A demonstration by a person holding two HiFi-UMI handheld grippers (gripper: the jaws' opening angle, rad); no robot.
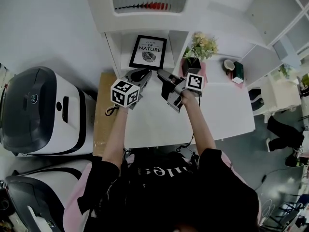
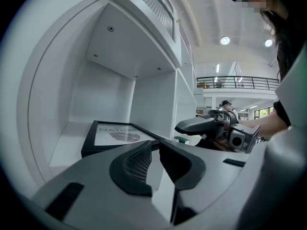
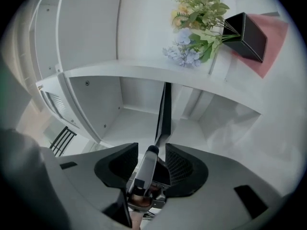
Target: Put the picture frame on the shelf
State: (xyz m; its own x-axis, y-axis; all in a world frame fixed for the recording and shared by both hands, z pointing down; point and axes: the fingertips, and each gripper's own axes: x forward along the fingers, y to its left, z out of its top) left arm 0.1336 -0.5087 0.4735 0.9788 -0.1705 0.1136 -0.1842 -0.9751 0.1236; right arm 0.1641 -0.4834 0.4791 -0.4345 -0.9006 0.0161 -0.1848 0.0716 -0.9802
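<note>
Now the frame [image 1: 148,52] sits inside the shelf [image 1: 112,52], and the left gripper [image 2: 154,150] and right gripper [image 3: 152,152] wait just in front, jaws apart and empty, so the job looks done.

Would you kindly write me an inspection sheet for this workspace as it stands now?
Surface: white table, brown board along its left edge.
Job's things: picture frame appears to lie face up in a compartment of the shelf; neither gripper touches it.
Clutter: potted flowers on a pink cloth, a cup, a small green item.
Grippers: left gripper jaws slightly apart, empty; right gripper jaws apart, empty.
Cables: dark cable over the board beside the left gripper.
Surroundings: white-and-grey machines to the left, white shelving to the right.
</note>
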